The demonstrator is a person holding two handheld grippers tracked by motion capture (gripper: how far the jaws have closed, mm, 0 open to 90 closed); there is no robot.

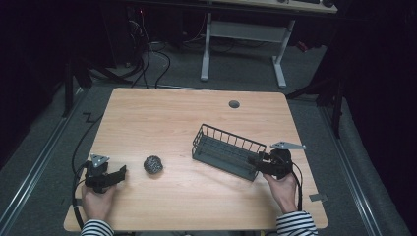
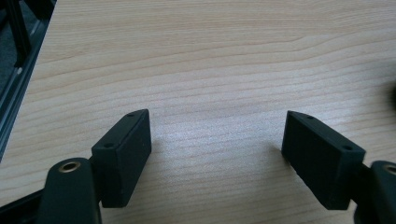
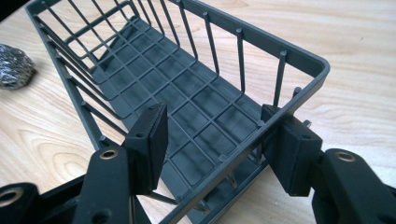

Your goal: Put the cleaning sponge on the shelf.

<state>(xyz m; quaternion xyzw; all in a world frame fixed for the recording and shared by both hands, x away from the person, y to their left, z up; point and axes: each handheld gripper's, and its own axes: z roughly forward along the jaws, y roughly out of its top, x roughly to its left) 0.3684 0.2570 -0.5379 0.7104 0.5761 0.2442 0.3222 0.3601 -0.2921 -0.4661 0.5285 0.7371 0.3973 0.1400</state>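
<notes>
Striped sleeves and two hands enter from the bottom of the high view, each holding a black two-fingered gripper over a pale wooden bench (image 1: pixel 196 108). At the near left corner, the left gripper (image 1: pixel 119 173) rests low over the wood with its fingers apart, nothing between them. Just to its right lies a small crumpled ball of silvery metal scourer (image 1: pixel 153 164), apart from the fingers. Across the bench, the right gripper (image 1: pixel 254 161) meets the near end of a long dark grey wire basket (image 1: pixel 216 133), which sits on the wood at a slant, near the right-hand side. A round grey grommet hole (image 1: pixel 234 104) marks the far edge, and a white-legged desk (image 1: pixel 206 49) stands on the floor beyond.

Bare wood grain shows in the left gripper view, where the left gripper (image 2: pixel 217 140) has its fingers (image 2: pixel 123 156) set wide apart over the bench (image 2: pixel 210 56), with a dark blur at the right edge that cannot be made out.

Closer detail comes from the right gripper view: the right gripper (image 3: pixel 222 140) straddles the basket's (image 3: pixel 261 35) end wall, fingers (image 3: pixel 150 142) parted, one inside over the grid floor, the other against the outer corner. The scourer ball (image 3: pixel 14 65) lies on the wood outside the basket's far side.
</notes>
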